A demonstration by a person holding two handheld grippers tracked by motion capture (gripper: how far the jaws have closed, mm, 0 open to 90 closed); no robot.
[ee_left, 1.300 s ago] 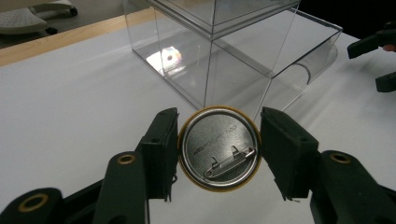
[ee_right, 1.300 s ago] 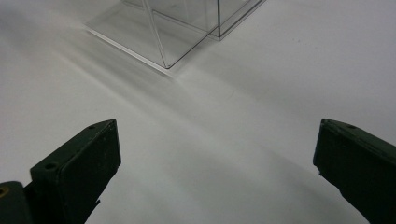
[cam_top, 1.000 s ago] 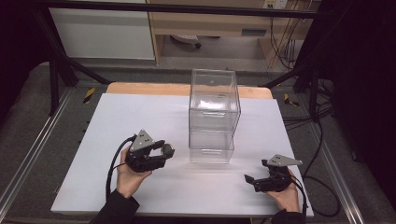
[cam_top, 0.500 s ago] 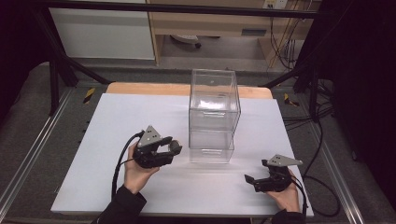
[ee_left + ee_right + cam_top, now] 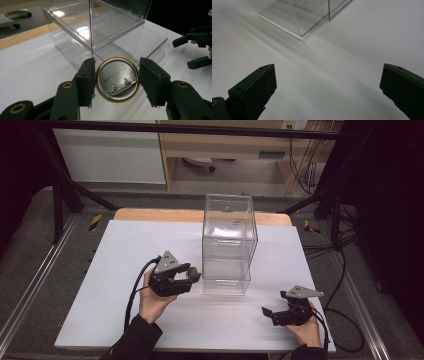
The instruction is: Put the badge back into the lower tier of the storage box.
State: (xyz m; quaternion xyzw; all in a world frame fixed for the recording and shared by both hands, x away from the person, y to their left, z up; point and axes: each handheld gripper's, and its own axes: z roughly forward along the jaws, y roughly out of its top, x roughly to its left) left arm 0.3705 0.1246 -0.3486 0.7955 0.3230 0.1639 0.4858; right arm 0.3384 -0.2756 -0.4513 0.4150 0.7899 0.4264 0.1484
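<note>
Left gripper [image 5: 117, 79] is clamped on a round pin badge [image 5: 117, 79], gripped edge to edge, its metal back with the clasp facing my camera. I hold it just beside the clear box [image 5: 228, 242], at the lower front opening. Right gripper [image 5: 274, 314] sits well apart from the box, jaws spread, nothing between them.

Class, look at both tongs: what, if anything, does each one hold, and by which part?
The left tongs grip a round pin badge by its opposite rim edges, metal back with the pin facing the camera. The right tongs hold nothing, jaws standing wide apart.
</note>
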